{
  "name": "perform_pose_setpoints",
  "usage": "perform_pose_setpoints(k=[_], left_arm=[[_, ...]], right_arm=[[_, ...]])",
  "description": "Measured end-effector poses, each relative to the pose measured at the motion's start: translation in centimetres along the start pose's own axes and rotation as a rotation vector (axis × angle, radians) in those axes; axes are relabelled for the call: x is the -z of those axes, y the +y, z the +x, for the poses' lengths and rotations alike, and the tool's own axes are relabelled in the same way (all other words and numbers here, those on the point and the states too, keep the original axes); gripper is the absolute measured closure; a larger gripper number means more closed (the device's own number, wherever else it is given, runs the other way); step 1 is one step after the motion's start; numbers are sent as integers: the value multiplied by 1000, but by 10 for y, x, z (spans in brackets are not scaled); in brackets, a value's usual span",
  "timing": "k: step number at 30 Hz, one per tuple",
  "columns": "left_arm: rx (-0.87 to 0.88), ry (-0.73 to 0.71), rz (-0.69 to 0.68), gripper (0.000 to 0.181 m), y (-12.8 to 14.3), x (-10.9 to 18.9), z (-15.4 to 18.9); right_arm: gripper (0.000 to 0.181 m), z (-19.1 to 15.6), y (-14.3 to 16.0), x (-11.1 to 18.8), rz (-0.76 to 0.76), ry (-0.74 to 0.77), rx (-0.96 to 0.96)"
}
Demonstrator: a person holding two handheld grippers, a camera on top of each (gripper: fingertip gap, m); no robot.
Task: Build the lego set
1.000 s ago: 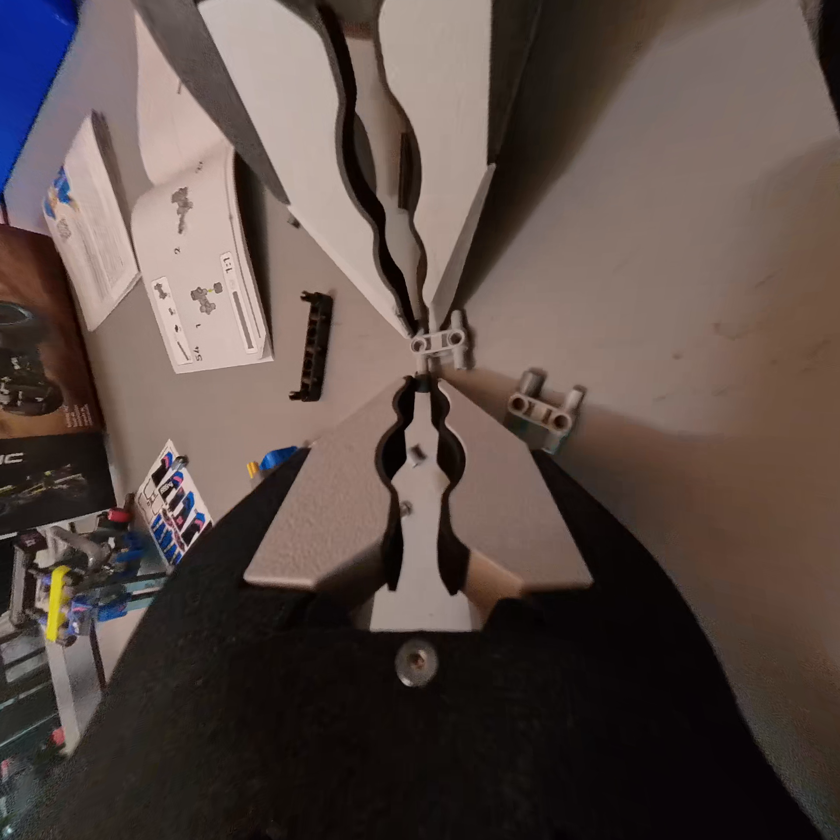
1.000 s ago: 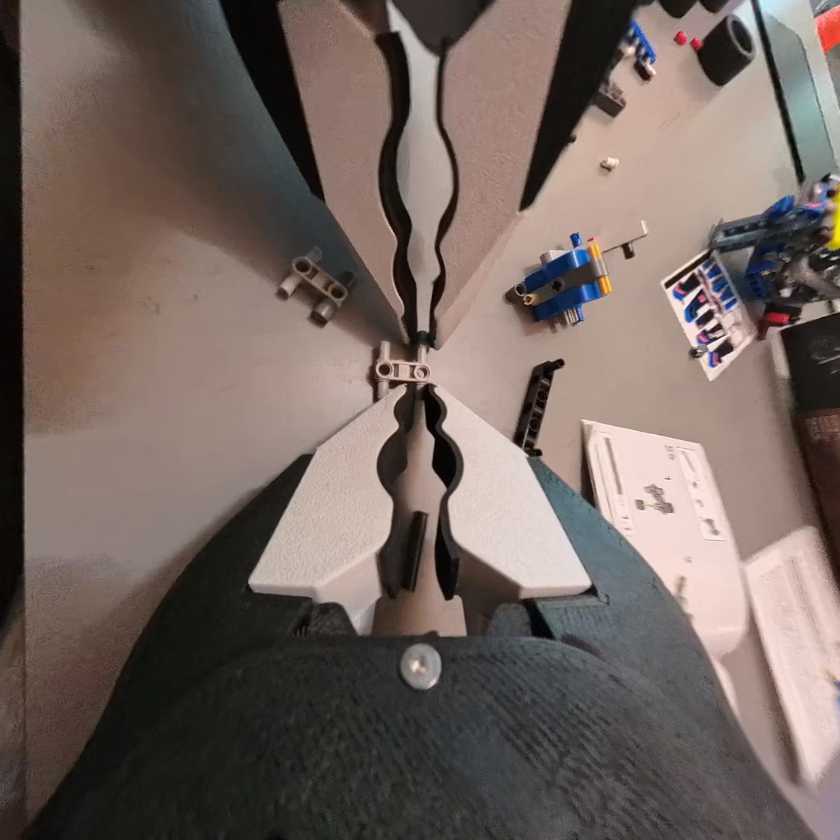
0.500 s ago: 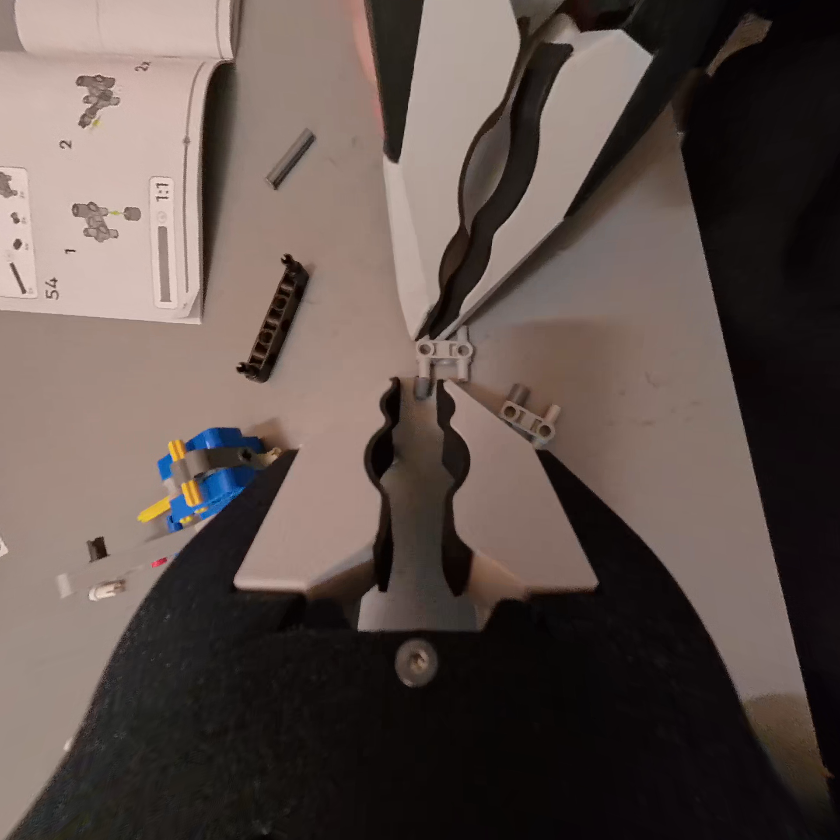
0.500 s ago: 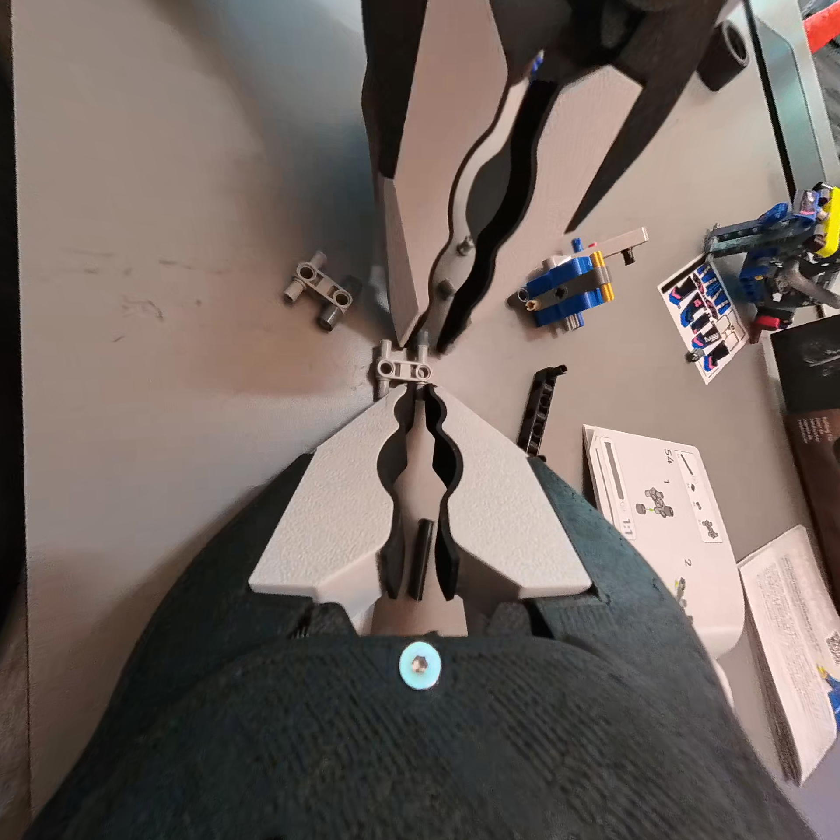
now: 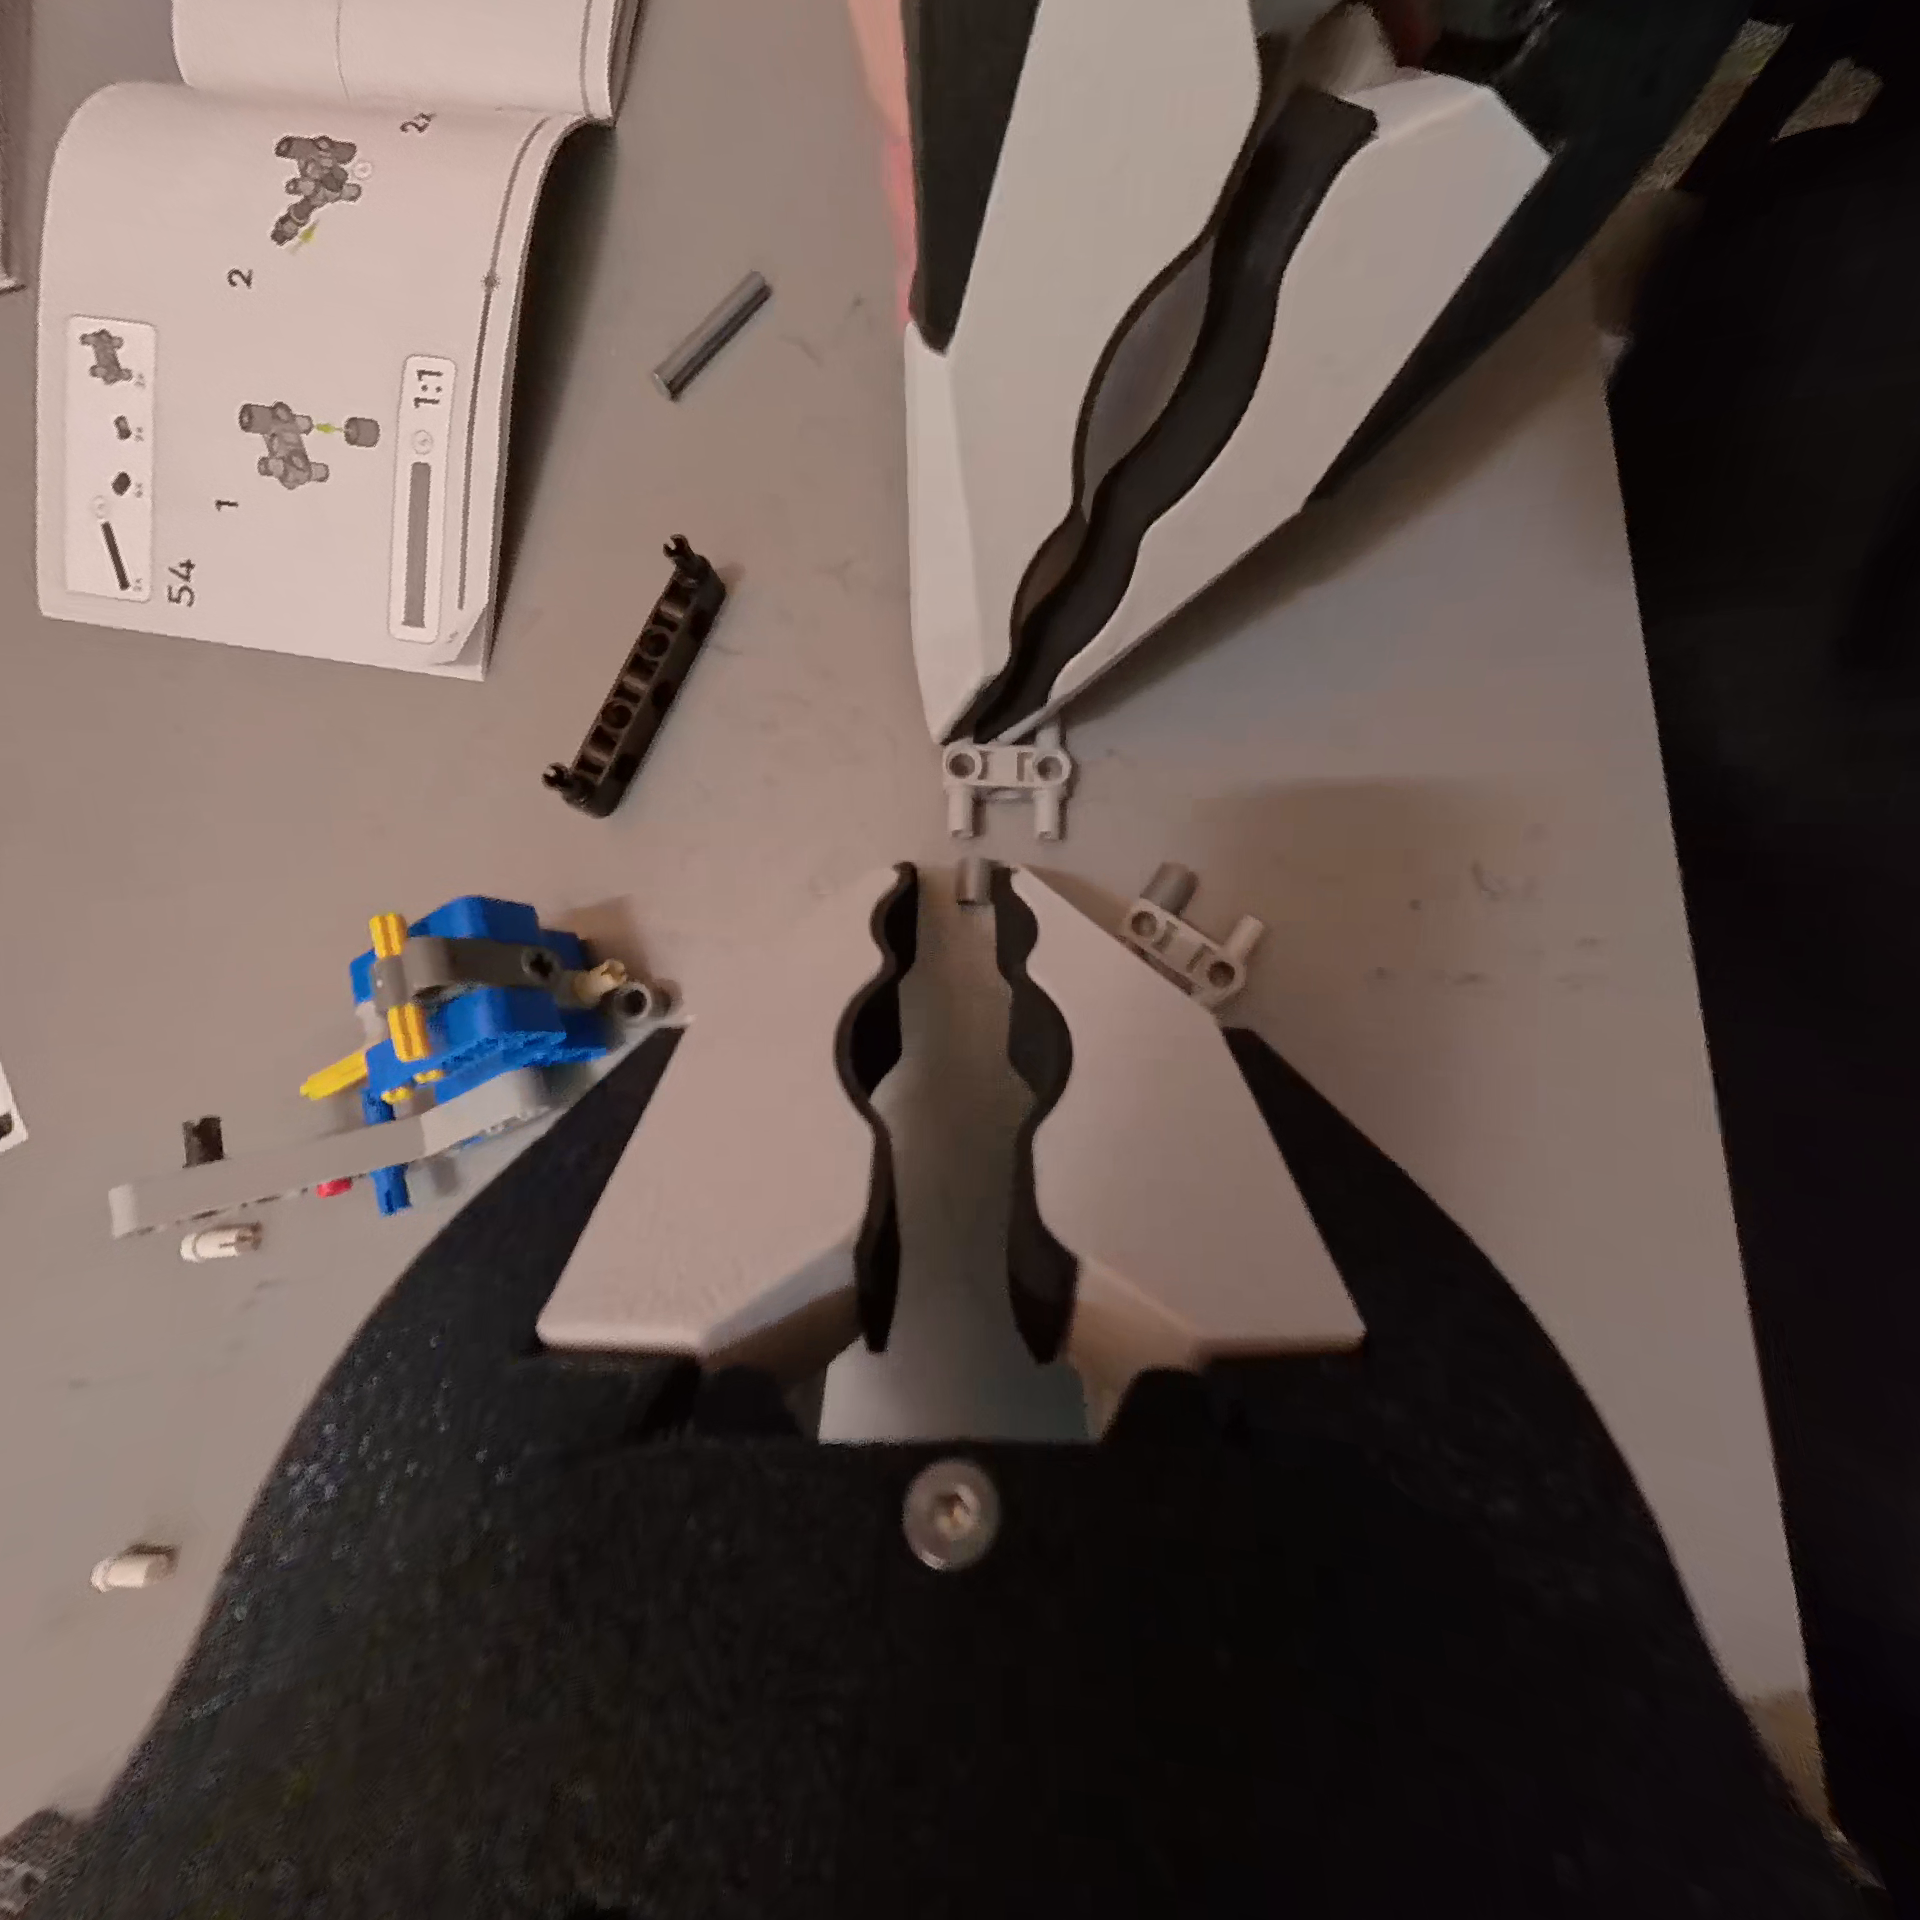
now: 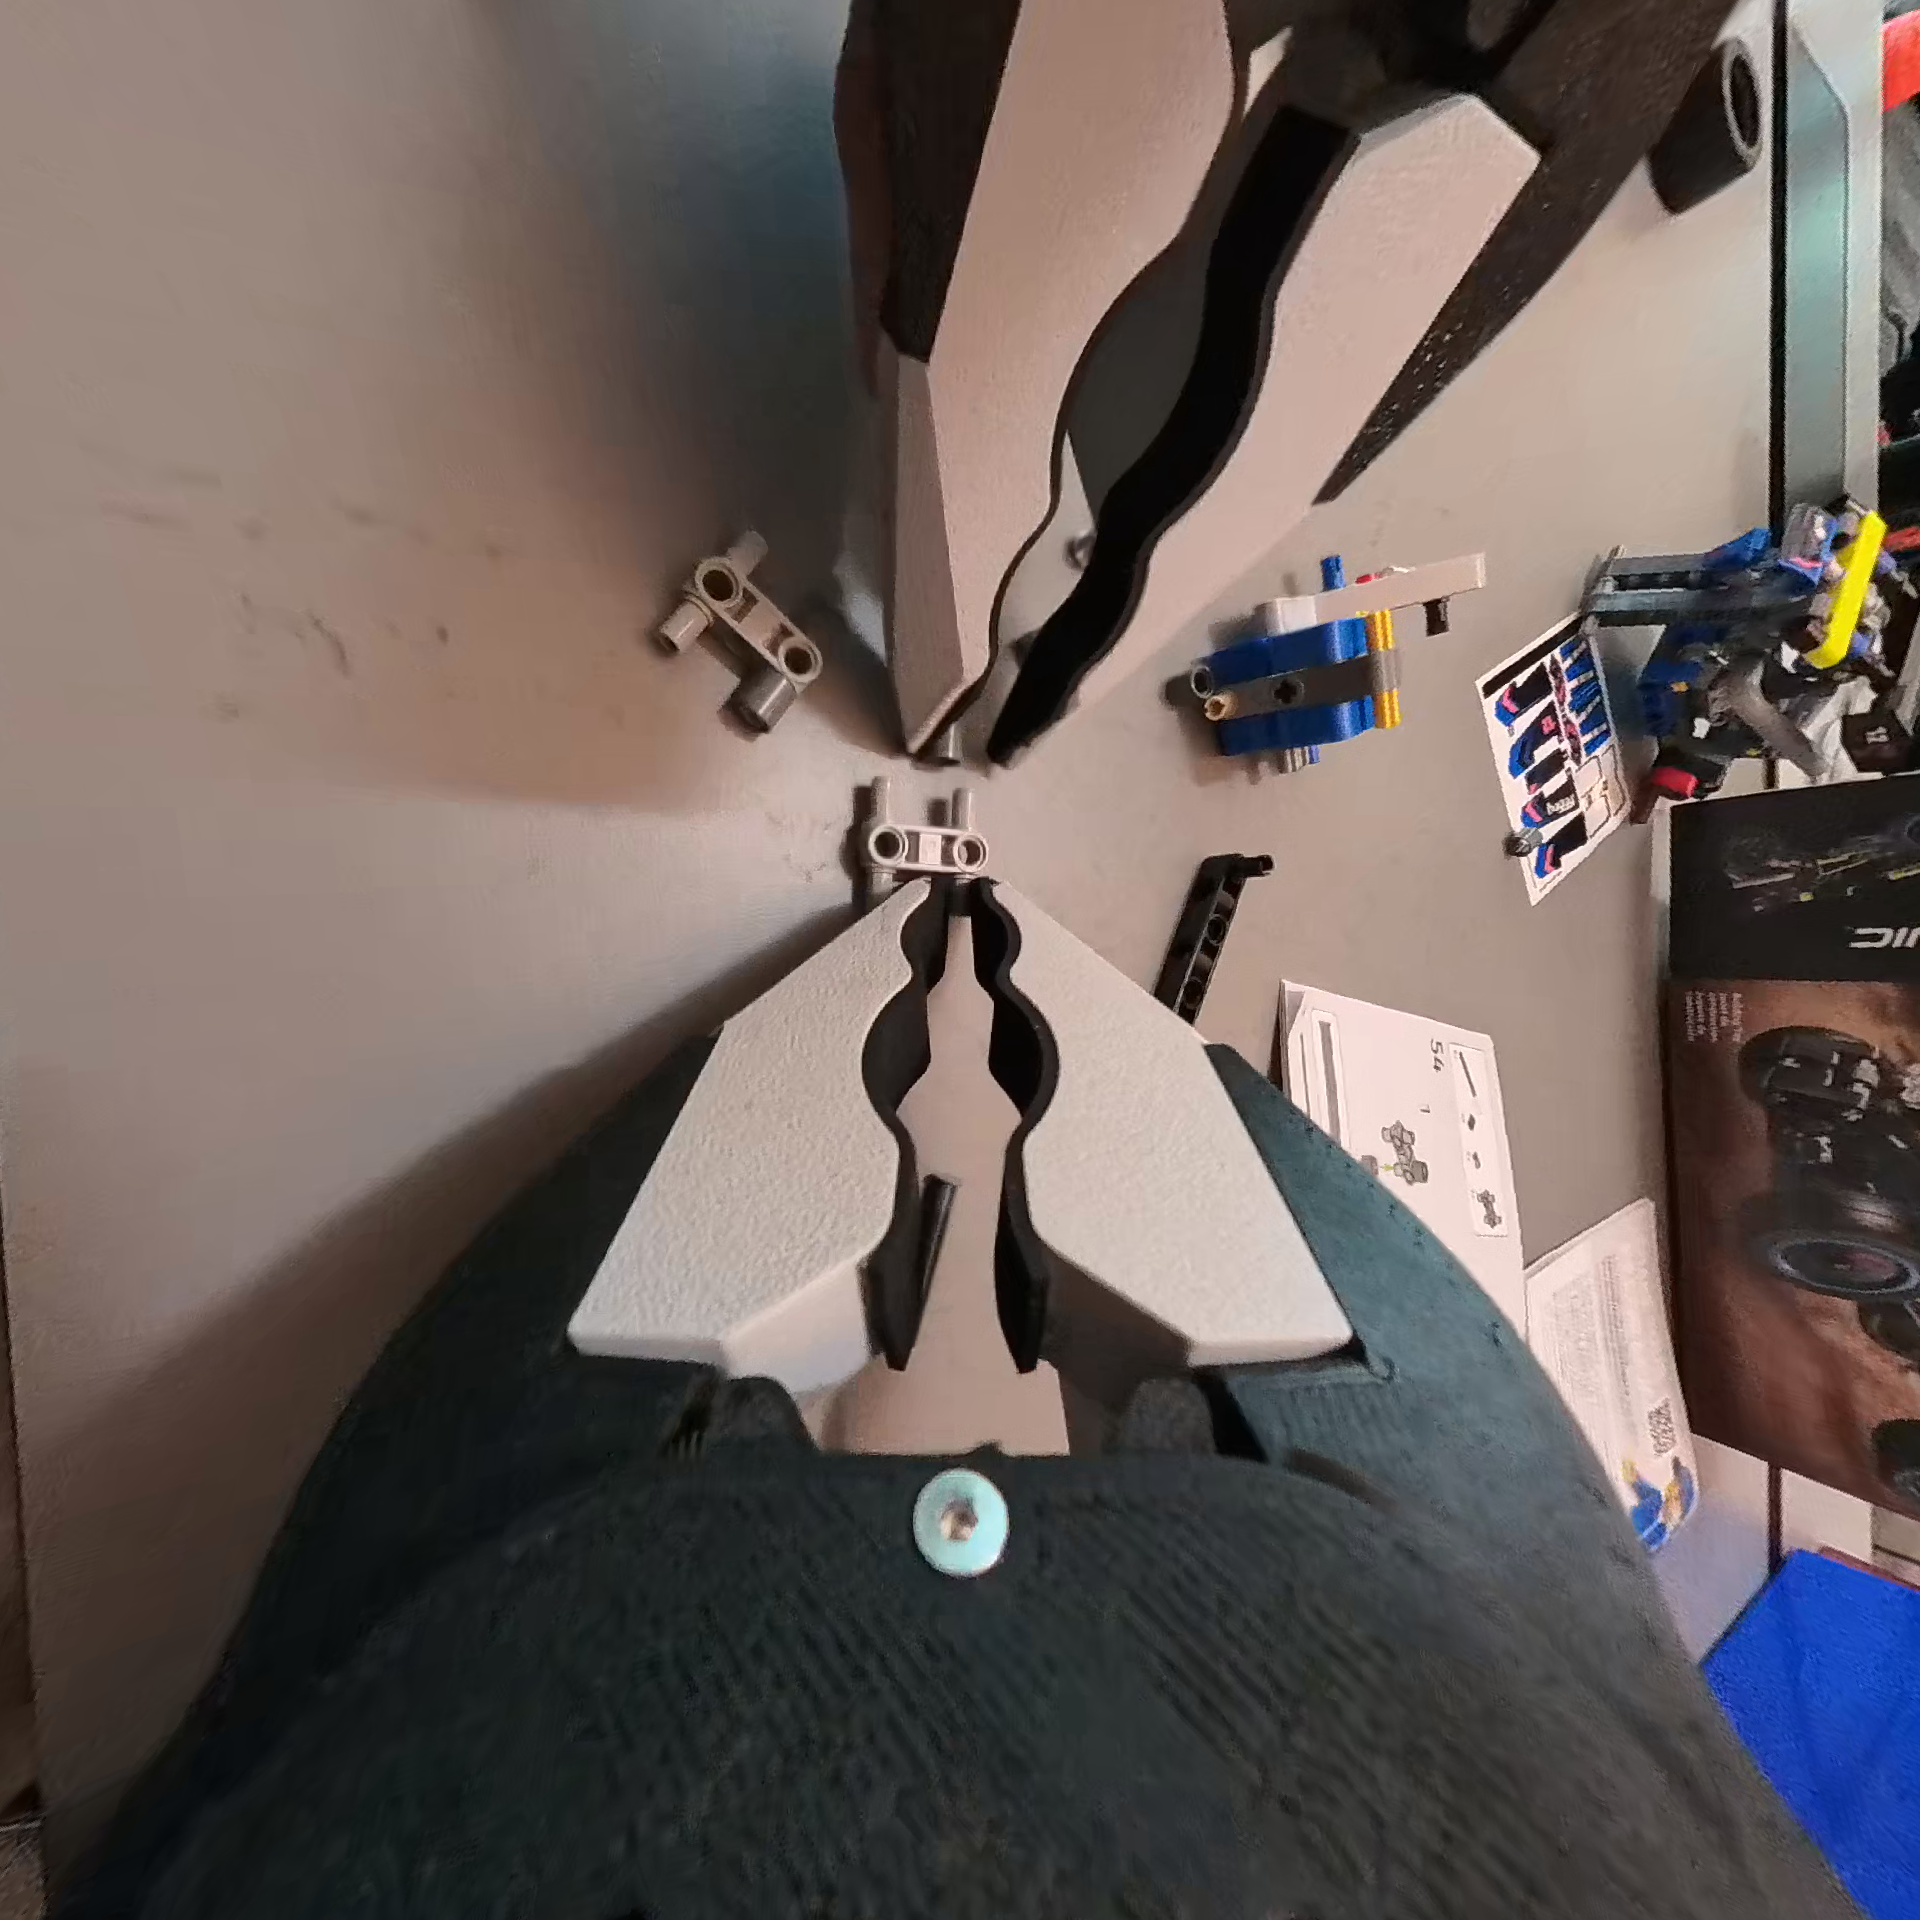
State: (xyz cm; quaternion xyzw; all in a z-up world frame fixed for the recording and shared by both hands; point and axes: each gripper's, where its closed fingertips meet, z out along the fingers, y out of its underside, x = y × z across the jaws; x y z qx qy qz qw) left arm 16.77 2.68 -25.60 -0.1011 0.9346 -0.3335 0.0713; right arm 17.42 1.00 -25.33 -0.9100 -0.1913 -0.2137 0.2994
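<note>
A: Nearest in the left wrist view, the left gripper (image 5: 951, 883) is a little apart at the tips, and a small grey bush (image 5: 974, 881) sits against one of them. Whether it is really pinched, one cannot tell.

B: Just beyond it, the right gripper (image 6: 948, 891) is closed on the light grey connector (image 6: 925, 847), whose pins point toward the bush. The two parts are near but apart.

A: A second grey connector (image 5: 1184, 940) lies on the worktop (image 5: 1455, 1039) beside them, already with a bush on one pin.

B: Farther off lie a black beam (image 5: 639, 675), a blue sub-assembly (image 5: 468, 1008) and the open instruction booklet (image 5: 270, 353). Farthest, in the right wrist view, stands a larger partly built model (image 6: 1756, 644). So the build looks part done; this small step, and probably much more, is left.
</note>
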Motion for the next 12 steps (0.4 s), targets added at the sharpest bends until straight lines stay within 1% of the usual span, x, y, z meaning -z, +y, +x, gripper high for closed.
perform_pose_setpoints(k=[2,5,9,12], left_arm=[[9,-2,5,170,1,1,0],[22,-16,2,165,3,4,-1],[43,-18,51,166,1,9,-1],[44,-9,41,169,6,8,4]], right_arm=[[178,0,0,0,-6,-27,-15],[178,0,0,0,-7,-84,-43],[178,-1,0,-1,21,-176,-116],[178,-1,-1,-1,53,-235,-155]])
